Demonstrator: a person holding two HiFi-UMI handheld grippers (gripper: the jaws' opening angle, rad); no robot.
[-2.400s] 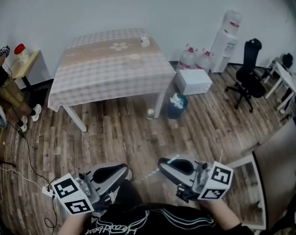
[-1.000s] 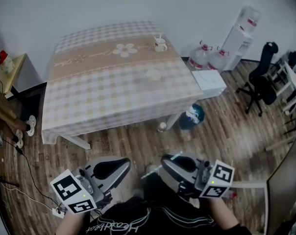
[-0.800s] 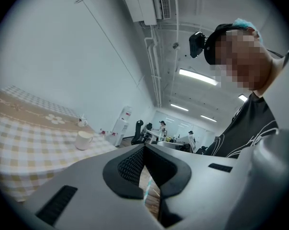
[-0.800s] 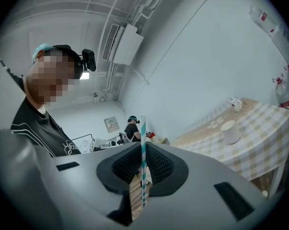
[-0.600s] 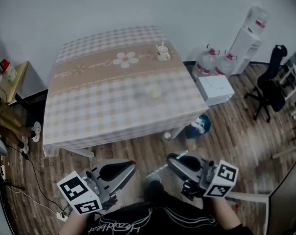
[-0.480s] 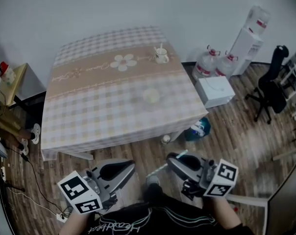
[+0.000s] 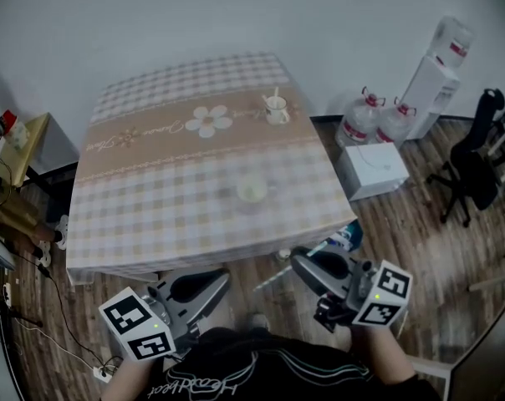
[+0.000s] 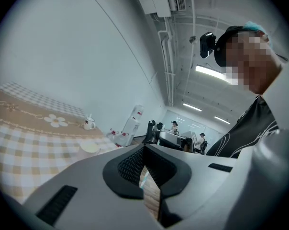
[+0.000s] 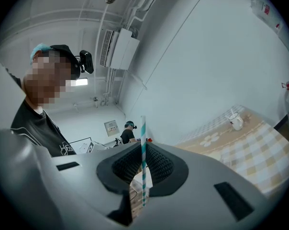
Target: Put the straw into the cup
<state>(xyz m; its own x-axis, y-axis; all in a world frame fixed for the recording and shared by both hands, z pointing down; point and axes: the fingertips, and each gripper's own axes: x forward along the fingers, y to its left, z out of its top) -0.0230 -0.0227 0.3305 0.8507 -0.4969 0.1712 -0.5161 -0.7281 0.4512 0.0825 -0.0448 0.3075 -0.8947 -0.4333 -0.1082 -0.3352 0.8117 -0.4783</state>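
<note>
My right gripper point(image 7: 301, 263) is shut on a teal-and-white striped straw point(image 7: 273, 279), which sticks out to both sides of the jaws. In the right gripper view the straw point(image 9: 143, 143) stands upright between the pads. My left gripper point(image 7: 212, 281) is shut with nothing held; in its own view point(image 8: 144, 153) the pads meet. Both hang over the floor, just short of the near edge of the checked table point(image 7: 152, 199). A white mug point(image 7: 276, 109) with a stick in it stands at the far right of the table. A pale translucent cup point(image 7: 252, 190) sits nearer its middle.
Right of the table are a white box point(image 7: 371, 167), two water bottles point(image 7: 361, 117), a water dispenser point(image 7: 438, 63) and a black office chair point(image 7: 478, 153). A blue bin point(image 7: 346, 234) stands by the table's near right corner. A small side table point(image 7: 18, 144) and cables lie at the left.
Both grippers have moved forward toward the table, whose near edge now lies just ahead of them. The straw stays gripped in the right gripper.
</note>
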